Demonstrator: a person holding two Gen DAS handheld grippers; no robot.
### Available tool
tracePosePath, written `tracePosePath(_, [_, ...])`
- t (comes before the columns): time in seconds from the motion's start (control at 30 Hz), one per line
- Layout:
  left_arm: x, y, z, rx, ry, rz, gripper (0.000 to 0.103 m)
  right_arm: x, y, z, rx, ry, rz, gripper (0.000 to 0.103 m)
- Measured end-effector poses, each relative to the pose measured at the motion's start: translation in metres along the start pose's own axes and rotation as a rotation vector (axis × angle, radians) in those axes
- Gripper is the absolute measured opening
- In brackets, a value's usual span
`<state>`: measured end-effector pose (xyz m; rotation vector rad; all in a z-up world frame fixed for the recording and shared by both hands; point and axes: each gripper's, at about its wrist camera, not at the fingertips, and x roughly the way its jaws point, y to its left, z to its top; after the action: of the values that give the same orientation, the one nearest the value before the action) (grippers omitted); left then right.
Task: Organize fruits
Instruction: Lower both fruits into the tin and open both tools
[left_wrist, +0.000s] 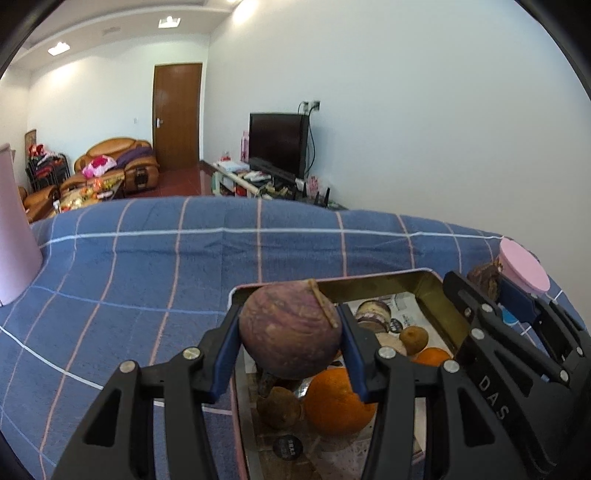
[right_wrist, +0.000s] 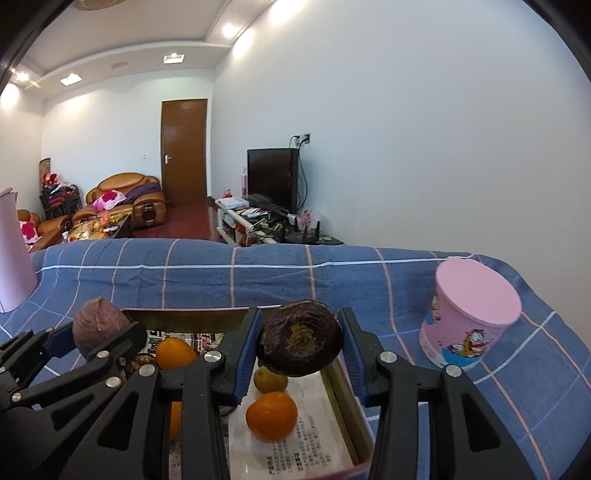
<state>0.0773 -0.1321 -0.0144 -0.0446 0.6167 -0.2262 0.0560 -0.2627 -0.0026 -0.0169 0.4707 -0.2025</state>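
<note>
Both grippers loaded, held above the open tin on the plaid-covered counter. Left gripper: jaws clamped on a round purple fruit, over the tin's left half. Right gripper: jaws clamped on a dark wrinkled fruit, over the tin's right half, nearer the pink canister at the counter's right edge. Oranges lie directly below; likely any set-down is straight down.

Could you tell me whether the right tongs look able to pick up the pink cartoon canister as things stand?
Probably not yet: the right tongs are shut on a dark purple fruit, though the pink canister stands unobstructed on the cloth nearby.
</note>
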Motion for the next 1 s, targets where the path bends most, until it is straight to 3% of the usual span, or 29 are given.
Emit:
tracePosePath(0.2, [0.006, 0.001, -0.001, -0.006, 0.042, -0.012, 0.052, 0.016, 0.002, 0.001, -0.01, 0.069, 0.085, 0.045])
tracePosePath(0.37, [0.003, 0.001, -0.002, 0.009, 0.039, -0.023, 0.052, 0.032, -0.008, -0.001, 0.053, 0.152, 0.233, 0.045])
tracePosePath(0.7, [-0.009, 0.003, -0.006, 0.029, 0.041, -0.065, 0.052, 0.028, -0.005, -0.002, 0.046, 0.144, 0.296, 0.045])
tracePosePath(0.9, [-0.009, 0.002, -0.005, 0.03, 0.043, -0.064, 0.053, 0.04, -0.013, -0.005, 0.115, 0.21, 0.371, 0.045])
tracePosePath(1.0, [-0.011, 0.004, -0.005, 0.016, 0.029, -0.073, 0.056, 0.038, -0.014, -0.006, 0.138, 0.199, 0.389, 0.045])
